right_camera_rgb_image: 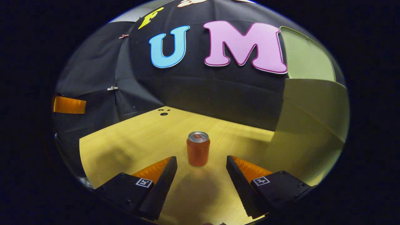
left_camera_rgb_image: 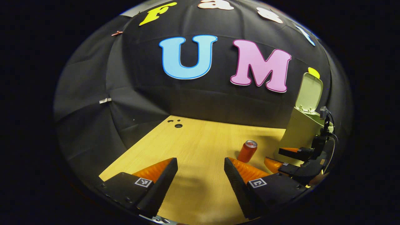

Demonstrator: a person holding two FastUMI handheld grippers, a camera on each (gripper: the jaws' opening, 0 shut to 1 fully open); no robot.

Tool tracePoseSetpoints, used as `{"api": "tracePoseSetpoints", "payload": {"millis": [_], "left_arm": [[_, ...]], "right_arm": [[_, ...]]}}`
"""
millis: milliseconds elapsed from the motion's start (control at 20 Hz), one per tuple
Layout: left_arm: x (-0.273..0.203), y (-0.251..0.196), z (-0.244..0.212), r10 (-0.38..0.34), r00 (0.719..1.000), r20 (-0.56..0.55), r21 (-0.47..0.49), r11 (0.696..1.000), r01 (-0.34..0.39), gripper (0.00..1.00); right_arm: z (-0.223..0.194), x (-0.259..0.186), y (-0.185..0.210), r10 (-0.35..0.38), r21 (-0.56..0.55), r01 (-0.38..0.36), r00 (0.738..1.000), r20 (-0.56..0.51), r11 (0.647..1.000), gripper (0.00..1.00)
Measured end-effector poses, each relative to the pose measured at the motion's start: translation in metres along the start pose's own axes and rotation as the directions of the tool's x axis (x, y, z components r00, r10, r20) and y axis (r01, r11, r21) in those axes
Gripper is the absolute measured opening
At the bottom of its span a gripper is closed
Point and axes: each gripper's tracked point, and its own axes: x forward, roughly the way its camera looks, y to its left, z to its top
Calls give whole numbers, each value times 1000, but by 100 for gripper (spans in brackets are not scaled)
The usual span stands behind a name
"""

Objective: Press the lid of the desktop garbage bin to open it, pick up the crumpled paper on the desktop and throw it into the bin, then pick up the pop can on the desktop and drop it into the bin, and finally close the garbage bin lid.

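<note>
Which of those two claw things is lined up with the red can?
The right gripper: the upright red pop can stands centred just ahead of its open fingers. The left gripper faces bare wooden tabletop, the can off to its side.

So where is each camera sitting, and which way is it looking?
Left gripper view: rides on the left gripper, looking across the table at the wall; its own open fingers show, with the right gripper beside the bin.
Right gripper view: rides on the right gripper, facing the pop can just ahead; its open fingers show.
Both share the can, bin with lid up, and table.
</note>
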Motion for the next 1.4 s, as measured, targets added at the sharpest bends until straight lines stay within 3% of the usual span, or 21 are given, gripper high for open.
{"api": "tracePoseSetpoints", "payload": {"millis": [450,800,1300,1350,1400], "left_arm": [[-3,46,-1,105,994,-9,-45,993,-105,96],[-3,59,-16,151,987,-49,-57,986,-154,96],[14,31,-9,107,993,-53,-37,993,-109,96],[14,26,-7,96,994,-54,-36,995,-98,96],[13,22,-5,85,995,-50,-35,996,-86,96]], "right_arm": [[-19,77,7,-18,-63,16,999,-36,998,98],[-22,117,-9,-55,-21,54,997,-52,998,98],[-33,151,-3,-29,18,31,995,-91,999,97],[-33,151,-2,-32,21,34,995,-99,999,84],[-33,146,-2,-34,21,37,993,-110,999,83]]}}
